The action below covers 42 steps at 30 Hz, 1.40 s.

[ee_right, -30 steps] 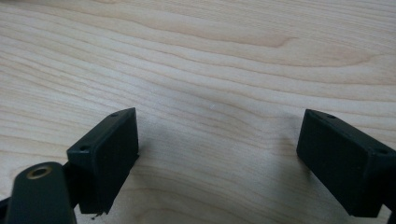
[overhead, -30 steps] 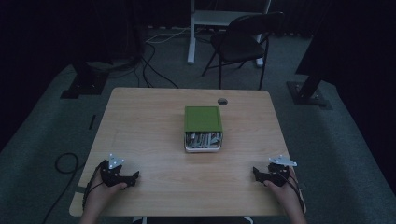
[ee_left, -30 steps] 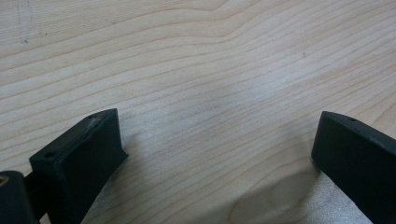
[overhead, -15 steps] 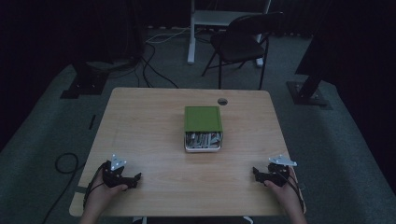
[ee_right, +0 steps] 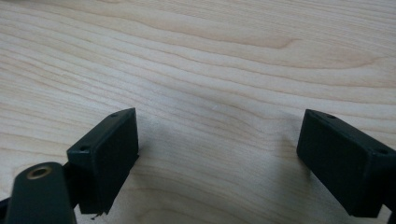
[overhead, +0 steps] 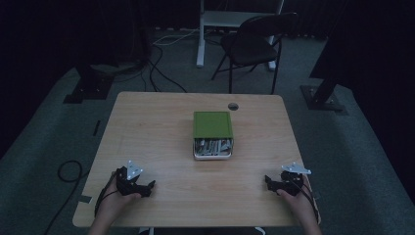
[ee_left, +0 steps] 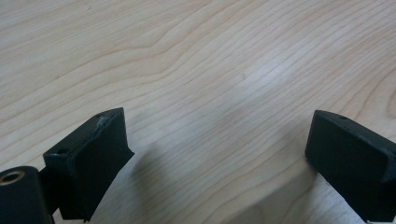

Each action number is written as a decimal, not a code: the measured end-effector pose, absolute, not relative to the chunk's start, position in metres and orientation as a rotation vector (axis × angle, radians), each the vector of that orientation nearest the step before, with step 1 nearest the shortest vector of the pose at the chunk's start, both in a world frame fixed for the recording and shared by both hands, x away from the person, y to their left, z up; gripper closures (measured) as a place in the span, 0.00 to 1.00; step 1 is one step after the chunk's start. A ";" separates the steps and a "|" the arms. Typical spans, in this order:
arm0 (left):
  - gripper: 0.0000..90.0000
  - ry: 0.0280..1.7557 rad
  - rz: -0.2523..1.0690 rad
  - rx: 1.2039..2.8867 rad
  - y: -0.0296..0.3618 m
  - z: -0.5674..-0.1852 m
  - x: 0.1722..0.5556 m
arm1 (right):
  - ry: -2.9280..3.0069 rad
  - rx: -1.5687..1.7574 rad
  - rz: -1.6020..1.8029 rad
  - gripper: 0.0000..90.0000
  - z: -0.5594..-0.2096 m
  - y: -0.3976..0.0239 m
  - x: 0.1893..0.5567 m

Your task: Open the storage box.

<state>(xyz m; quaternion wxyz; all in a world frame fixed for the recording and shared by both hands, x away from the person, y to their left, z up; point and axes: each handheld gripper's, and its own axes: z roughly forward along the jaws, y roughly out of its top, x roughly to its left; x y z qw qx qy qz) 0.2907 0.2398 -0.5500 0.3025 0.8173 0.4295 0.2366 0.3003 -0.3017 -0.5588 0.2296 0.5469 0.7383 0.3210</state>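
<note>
Resting near-left and near-right of the green-lidded box (overhead: 213, 134), left gripper (overhead: 147, 188) and right gripper (overhead: 268, 180) gape empty; careless reaches could shove it.

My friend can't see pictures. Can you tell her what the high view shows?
A green box, slid partly open with small pale things inside, sits mid-way on a wooden table. A person's hands rest near the front edge, the left gripper and right gripper both holding nothing. A chair stands behind.
</note>
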 end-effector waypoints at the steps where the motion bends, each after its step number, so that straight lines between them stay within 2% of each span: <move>1: 0.07 1.133 0.635 2.169 0.238 -0.550 0.291 | 2.032 1.505 0.883 0.14 -0.559 -0.302 0.300; 9: 0.07 1.088 0.644 2.173 0.223 -0.545 0.295 | 2.032 1.505 0.883 0.14 -0.559 -0.302 0.300; 27: 0.07 0.889 0.714 2.207 0.186 -0.532 0.300 | 2.031 1.505 0.884 0.14 -0.559 -0.302 0.300; 42: 0.07 0.687 0.755 2.170 0.150 -0.523 0.300 | 2.032 1.505 0.884 0.14 -0.559 -0.302 0.300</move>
